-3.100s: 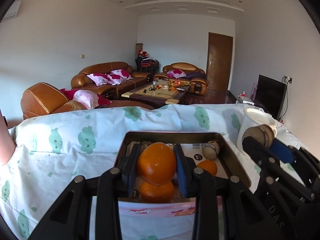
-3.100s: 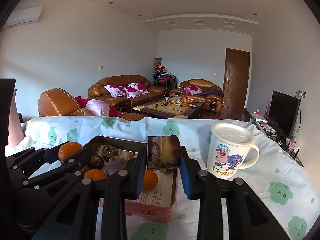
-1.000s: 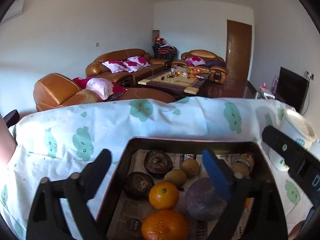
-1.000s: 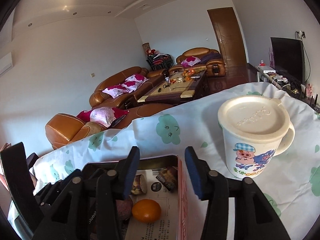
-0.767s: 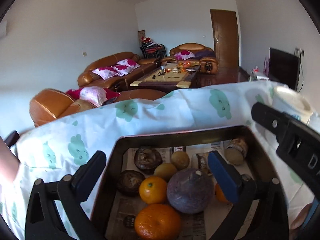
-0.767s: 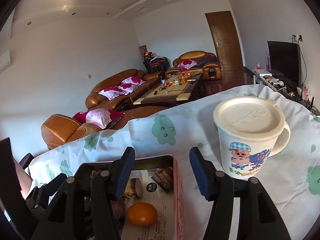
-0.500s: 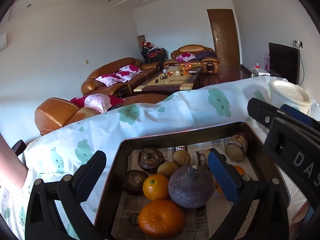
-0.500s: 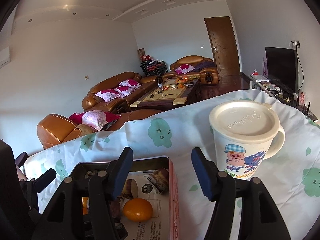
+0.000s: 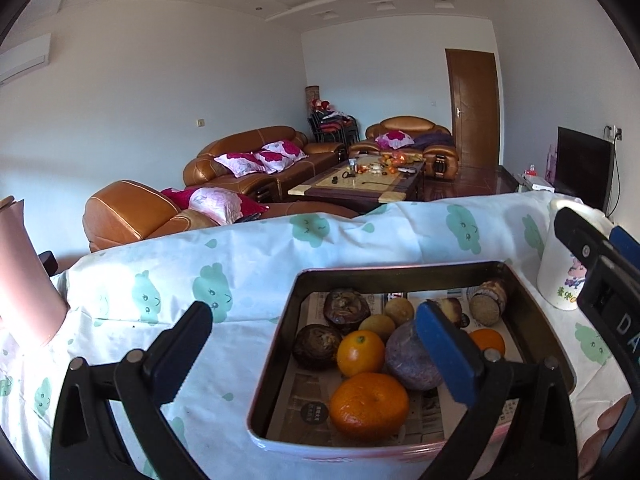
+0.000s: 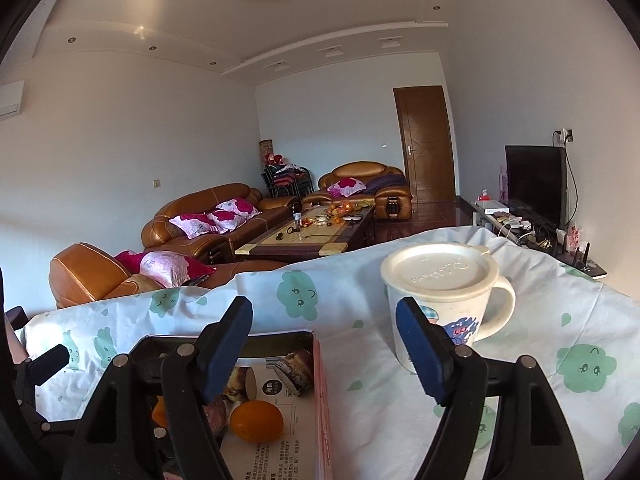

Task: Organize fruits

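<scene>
A dark metal tray (image 9: 404, 267) lined with newspaper sits on the clouded tablecloth. In it lie a large orange (image 9: 369, 406), a smaller orange (image 9: 360, 353), a purple round fruit (image 9: 408, 357), two dark wrinkled fruits (image 9: 346, 307), small yellow-brown fruits (image 9: 399, 311) and a brown cut piece (image 9: 487, 306). My left gripper (image 9: 314, 342) is open and empty above the tray's near left corner. My right gripper (image 10: 324, 340) is open and empty over the tray's right wall (image 10: 322, 392); an orange (image 10: 256, 421) and a cut piece (image 10: 295, 372) show below it.
A white lidded mug (image 10: 440, 300) with a cartoon print stands right of the tray, just behind my right gripper's right finger. The tablecloth (image 9: 224, 264) covers the table. Leather sofas (image 9: 248, 164) and a coffee table (image 9: 360, 184) are beyond it. A TV (image 10: 534, 184) is at right.
Both grippers have let go of their fruit into the tray and opened. Since a second ago both have drawn back and lifted a little; the left one shifted left.
</scene>
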Motion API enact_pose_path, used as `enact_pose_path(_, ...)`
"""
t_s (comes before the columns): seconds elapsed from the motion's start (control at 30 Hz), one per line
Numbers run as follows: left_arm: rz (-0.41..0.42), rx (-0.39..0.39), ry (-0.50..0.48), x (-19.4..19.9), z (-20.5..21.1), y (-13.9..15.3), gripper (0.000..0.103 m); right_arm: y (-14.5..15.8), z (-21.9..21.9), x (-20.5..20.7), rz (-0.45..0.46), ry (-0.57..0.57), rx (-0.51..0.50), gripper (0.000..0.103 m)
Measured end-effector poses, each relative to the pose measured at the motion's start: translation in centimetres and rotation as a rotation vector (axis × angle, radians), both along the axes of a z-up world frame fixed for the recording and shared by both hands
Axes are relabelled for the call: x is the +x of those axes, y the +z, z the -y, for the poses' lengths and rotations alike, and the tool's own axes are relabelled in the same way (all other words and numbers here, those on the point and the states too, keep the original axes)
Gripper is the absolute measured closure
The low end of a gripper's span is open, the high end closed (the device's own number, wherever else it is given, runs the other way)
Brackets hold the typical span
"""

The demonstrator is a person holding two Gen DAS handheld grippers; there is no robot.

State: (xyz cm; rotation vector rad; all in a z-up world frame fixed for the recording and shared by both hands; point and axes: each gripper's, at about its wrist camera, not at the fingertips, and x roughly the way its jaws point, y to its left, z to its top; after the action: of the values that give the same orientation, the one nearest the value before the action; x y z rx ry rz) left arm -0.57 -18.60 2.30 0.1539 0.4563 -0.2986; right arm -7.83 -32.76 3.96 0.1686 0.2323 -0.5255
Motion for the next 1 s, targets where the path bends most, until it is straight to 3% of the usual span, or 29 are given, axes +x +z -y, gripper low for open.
enact_pose_path(0.3, 0.048, -0.057, 0.025, -2.1, -2.4, 0.4, 0.0, 0.5, -1.7, -2.2, 0.037, 0.023, -0.044, 0.026)
enact_pose_path(0.73, 0.117, -0.072, 0.018, -4.9, -3.6, 0.7, 0.0, 1.0, -3.7, -5.2, 0.079, 0.051, -0.092, 0.025)
enact_pose_path(1.0, 0.115, -0.085, 0.03, -5.0, -3.9, 0.6, 0.0, 1.1, -3.9, -5.7, 0.096, 0.028, -0.097, 0.024)
